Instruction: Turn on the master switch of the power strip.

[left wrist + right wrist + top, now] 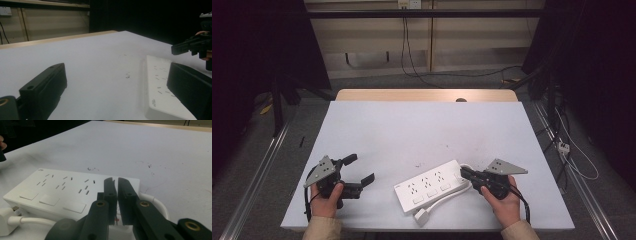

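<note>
A white power strip (432,185) lies near the table's front edge, tilted, with three socket groups and three switches on top. Its white cable (447,197) loops along the near side to a plug (421,216) lying loose on the table. My right gripper (463,172) is shut with nothing between its jaws, and its tips hover over the strip's right end. In the right gripper view the jaws (116,181) meet above the strip (62,190), with the plug (6,220) at the lower left. My left gripper (362,168) stands open left of the strip, holding nothing, and its jaws (115,72) frame bare table.
The white table top (422,125) stretches bare toward a wooden far edge (427,95). Dark curtains flank both sides. A wall socket (408,4) with hanging cables sits behind, and loose cables (572,155) lie on the floor at the right.
</note>
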`<state>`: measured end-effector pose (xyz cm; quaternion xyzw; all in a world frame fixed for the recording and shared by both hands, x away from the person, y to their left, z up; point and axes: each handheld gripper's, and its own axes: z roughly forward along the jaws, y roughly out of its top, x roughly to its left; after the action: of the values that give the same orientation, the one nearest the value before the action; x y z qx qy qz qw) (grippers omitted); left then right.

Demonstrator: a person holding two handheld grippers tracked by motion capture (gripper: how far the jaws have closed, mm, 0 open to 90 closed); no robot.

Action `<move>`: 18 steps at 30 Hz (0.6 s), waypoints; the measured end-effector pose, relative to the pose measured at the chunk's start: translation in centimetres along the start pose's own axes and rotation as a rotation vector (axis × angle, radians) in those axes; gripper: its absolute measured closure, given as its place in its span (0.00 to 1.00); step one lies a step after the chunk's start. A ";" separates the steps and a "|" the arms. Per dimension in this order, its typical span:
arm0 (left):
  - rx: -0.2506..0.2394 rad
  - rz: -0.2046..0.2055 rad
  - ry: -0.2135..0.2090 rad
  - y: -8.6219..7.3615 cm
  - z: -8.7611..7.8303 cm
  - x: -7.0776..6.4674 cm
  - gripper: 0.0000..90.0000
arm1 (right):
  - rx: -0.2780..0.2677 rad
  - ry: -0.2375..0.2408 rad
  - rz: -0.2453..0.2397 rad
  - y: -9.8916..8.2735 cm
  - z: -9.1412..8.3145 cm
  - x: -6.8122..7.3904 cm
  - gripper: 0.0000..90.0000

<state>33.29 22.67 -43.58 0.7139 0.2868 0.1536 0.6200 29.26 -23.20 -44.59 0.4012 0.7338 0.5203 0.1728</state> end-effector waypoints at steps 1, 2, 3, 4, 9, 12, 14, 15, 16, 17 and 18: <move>0.000 0.000 0.000 0.0 0.0 0.0 0.03 | 0.001 0.001 0.000 0.0 0.0 0.0 0.96; 0.001 0.001 0.000 0.0 0.0 0.0 0.03 | 0.002 0.001 0.003 0.0 0.0 0.0 0.96; 0.002 0.002 0.001 0.0 0.0 0.0 0.03 | 0.003 0.002 0.005 0.0 0.0 0.0 0.97; 0.002 0.002 0.001 0.0 0.0 0.0 0.03 | 0.003 0.004 0.005 0.0 0.0 0.0 0.97; 0.001 0.003 -0.001 0.0 0.0 0.0 0.03 | 0.011 0.001 0.007 0.0 0.1 0.0 0.99; 0.002 0.004 0.000 0.0 0.0 0.0 0.03 | 0.020 0.006 0.008 0.0 0.1 -0.1 1.00; 0.003 0.002 -0.002 0.0 0.1 0.0 0.03 | 0.025 0.008 0.011 0.0 0.2 -0.1 1.00; 0.003 0.002 -0.002 0.0 0.1 0.0 0.03 | 0.027 0.008 0.013 0.0 0.2 -0.1 1.00; 0.003 0.002 -0.002 0.0 0.1 0.0 0.03 | 0.031 0.005 0.009 0.0 0.2 -0.1 1.00; 0.003 0.002 -0.002 0.0 0.1 0.0 0.03 | 0.034 0.002 0.007 0.0 0.2 -0.1 1.00; 0.004 0.001 -0.003 0.0 0.1 0.0 0.03 | 0.037 -0.001 0.003 0.0 0.2 -0.1 1.00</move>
<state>33.30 22.60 -43.62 0.7156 0.2859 0.1525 0.6188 29.45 -23.11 -44.73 0.4059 0.7426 0.5066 0.1647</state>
